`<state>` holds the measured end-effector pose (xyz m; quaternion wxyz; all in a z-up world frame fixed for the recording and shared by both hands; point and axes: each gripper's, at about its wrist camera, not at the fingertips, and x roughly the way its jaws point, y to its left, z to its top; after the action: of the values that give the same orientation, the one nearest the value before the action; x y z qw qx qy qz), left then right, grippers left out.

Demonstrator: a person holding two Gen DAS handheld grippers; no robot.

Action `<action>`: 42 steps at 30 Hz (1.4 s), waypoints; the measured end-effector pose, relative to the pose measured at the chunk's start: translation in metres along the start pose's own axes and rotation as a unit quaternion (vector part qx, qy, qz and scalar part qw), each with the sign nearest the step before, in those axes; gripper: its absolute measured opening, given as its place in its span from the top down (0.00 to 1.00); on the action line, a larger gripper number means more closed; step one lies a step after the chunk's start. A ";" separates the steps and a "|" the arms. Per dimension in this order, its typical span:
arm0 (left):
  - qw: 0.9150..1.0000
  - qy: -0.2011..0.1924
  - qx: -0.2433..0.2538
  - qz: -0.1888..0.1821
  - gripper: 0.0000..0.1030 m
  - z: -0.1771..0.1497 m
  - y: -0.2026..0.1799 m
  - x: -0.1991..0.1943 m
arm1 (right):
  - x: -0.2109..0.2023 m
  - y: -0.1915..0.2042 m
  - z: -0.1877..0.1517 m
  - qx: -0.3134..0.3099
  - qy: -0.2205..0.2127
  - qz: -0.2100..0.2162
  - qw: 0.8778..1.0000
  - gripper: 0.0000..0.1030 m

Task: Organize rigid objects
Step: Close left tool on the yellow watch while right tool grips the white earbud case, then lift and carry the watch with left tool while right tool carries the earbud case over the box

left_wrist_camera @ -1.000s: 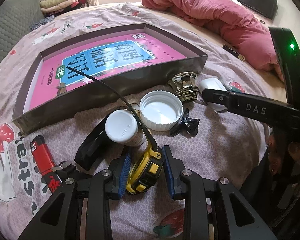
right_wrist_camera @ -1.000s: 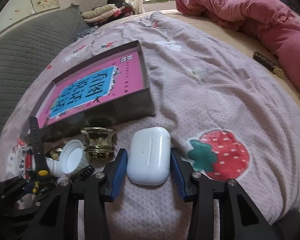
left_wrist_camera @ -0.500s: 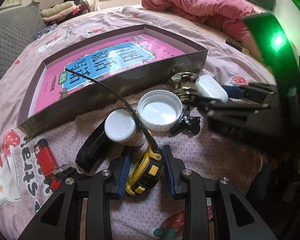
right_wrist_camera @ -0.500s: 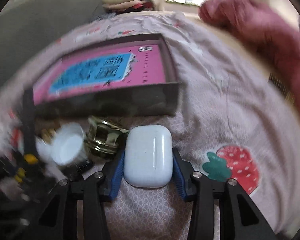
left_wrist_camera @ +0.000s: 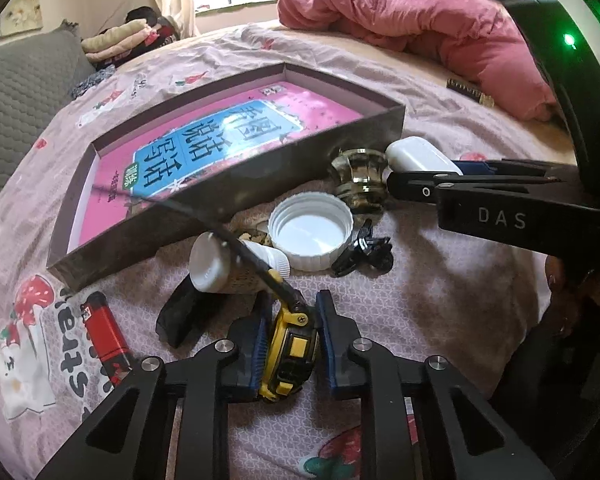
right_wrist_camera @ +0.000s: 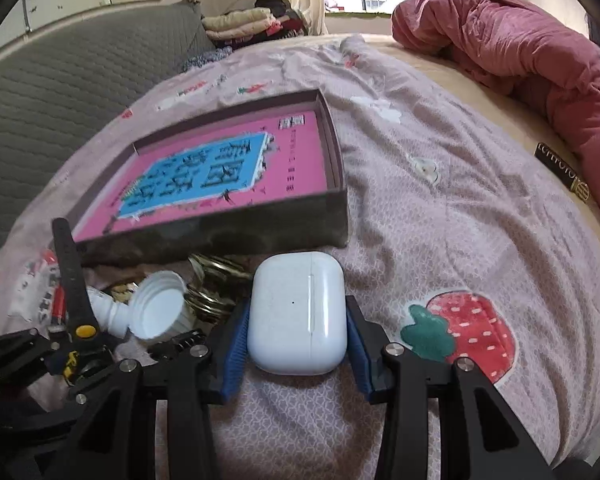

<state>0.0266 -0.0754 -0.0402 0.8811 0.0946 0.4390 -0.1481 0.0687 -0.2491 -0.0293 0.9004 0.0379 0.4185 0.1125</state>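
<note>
both grippers are mid-pickup, bottom centre of each frame. left gripper (left_wrist_camera: 288, 344) just clamped down on the yellow tape measure (left_wrist_camera: 287, 350), right gripper (right_wrist_camera: 296, 340) hugs the white earbud case (right_wrist_camera: 298, 312). next move's probably lifting both over the near wall into the box (right_wrist_camera: 236, 236) up left.

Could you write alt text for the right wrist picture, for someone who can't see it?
A handheld gripper clamps a white earbud case on a pink bedsheet. Behind it sits a shallow box holding a pink book.
</note>
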 end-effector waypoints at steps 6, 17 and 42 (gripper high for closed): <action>0.999 -0.035 -0.011 -0.021 0.83 0.007 0.002 -0.018 | -0.013 0.003 0.005 -0.007 -0.026 0.005 1.000 0.57; 0.995 -0.072 -0.058 -0.040 0.83 0.014 0.026 -0.041 | -0.020 0.005 0.008 -0.010 -0.041 0.001 0.999 0.57; 0.977 -0.158 -0.140 0.019 0.83 0.046 0.095 -0.065 | -0.030 0.028 0.024 -0.061 -0.082 0.005 0.995 0.57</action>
<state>0.0565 0.0115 0.0431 0.9464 -0.0464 0.3090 -0.0813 0.0635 -0.2288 0.0135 0.9316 -0.0058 0.3359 0.1387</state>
